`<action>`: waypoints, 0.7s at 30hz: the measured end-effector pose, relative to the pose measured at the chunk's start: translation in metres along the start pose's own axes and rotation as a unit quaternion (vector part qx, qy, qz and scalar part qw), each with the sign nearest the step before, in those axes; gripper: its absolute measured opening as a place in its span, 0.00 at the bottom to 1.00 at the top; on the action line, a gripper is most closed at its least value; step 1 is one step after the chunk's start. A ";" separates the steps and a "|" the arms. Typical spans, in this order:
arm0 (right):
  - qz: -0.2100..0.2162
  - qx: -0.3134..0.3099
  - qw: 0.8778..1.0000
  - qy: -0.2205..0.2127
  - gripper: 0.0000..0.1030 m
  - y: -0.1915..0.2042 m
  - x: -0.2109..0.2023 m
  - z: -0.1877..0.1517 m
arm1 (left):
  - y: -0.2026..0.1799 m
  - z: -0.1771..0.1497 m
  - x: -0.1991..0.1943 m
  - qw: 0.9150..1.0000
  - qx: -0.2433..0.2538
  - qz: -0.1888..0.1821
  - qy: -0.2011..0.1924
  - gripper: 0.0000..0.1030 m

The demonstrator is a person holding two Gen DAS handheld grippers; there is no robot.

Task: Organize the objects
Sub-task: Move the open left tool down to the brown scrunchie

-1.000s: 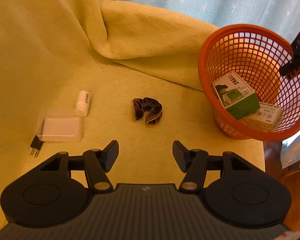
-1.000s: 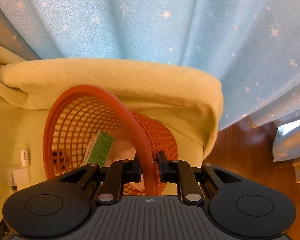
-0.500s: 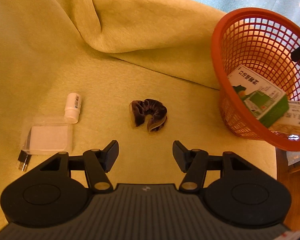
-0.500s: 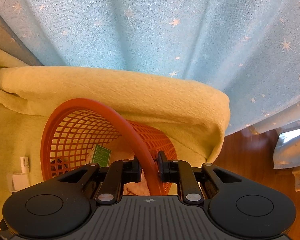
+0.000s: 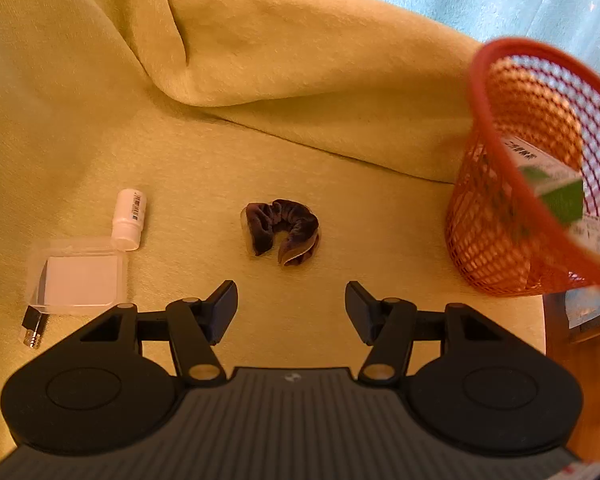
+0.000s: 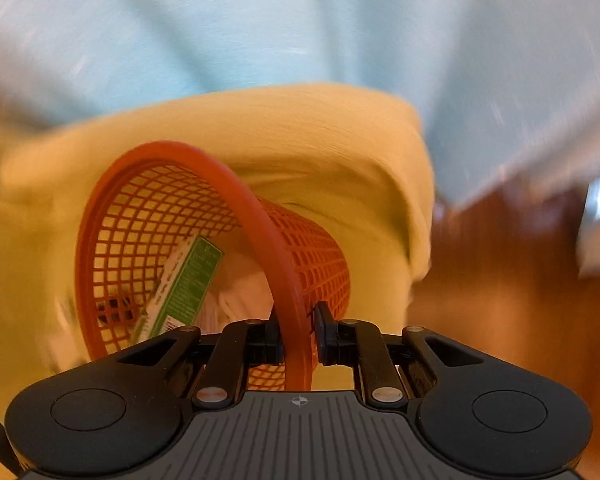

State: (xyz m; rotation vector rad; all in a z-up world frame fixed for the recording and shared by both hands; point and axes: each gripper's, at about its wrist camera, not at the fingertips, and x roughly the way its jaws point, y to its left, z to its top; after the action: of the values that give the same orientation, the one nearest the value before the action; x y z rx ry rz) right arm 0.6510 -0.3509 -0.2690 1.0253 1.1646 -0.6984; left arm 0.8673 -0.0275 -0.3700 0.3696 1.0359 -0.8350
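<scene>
A dark brown velvet scrunchie (image 5: 282, 230) lies on the yellow-green blanket (image 5: 300, 80), just ahead of my left gripper (image 5: 291, 294), which is open and holds nothing. To the left lie a small white bottle (image 5: 129, 216), a clear flat plastic case (image 5: 78, 280) and a small black adapter (image 5: 34, 326). My right gripper (image 6: 298, 336) is shut on the rim of the orange mesh basket (image 6: 256, 216), which is tilted. In the left wrist view the basket (image 5: 492, 232) is at the right edge. A green-and-white box (image 6: 184, 284) and a white box (image 5: 596, 236) lie inside it.
The blanket is folded up into a thick ridge behind the objects. A light blue star-print curtain (image 6: 300, 40) hangs behind. Brown wooden floor (image 6: 500, 280) shows to the right, past the blanket's edge.
The basket has tilted further and drifted right in the left wrist view. The right wrist view is now blurred with motion. The left gripper has stayed open over the scrunchie.
</scene>
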 end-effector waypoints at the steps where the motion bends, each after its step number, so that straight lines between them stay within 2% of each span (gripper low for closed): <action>1: 0.011 0.030 0.999 -0.002 0.12 -0.015 0.003 0.001 | 0.001 -0.001 -0.002 1.000 -0.001 0.001 -0.001 0.53; 5: 0.038 0.060 0.997 -0.004 0.12 -0.046 0.008 -0.001 | 0.002 -0.005 -0.010 1.000 -0.004 0.004 -0.003 0.53; 9: 0.042 0.043 0.998 0.001 0.14 -0.048 -0.001 -0.010 | 0.001 -0.010 -0.017 1.000 0.000 0.005 -0.003 0.53; 13: 0.050 0.048 0.998 0.012 0.16 -0.050 -0.013 -0.036 | -0.003 -0.013 -0.023 1.000 0.005 0.005 -0.004 0.53; 18: 0.063 0.061 0.996 -0.014 0.17 -0.038 -0.030 -0.056 | -0.008 -0.012 -0.024 1.000 0.012 0.005 -0.005 0.53; 21: 0.050 0.028 0.998 -0.026 0.16 -0.016 -0.038 -0.056 | -0.009 -0.012 -0.020 1.000 0.017 0.008 -0.002 0.53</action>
State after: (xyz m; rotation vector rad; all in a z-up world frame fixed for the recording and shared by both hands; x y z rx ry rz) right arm 0.6041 -0.3080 -0.2409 1.0983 1.0459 -0.6771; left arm 0.8489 -0.0171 -0.3573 0.4035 1.0150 -0.8393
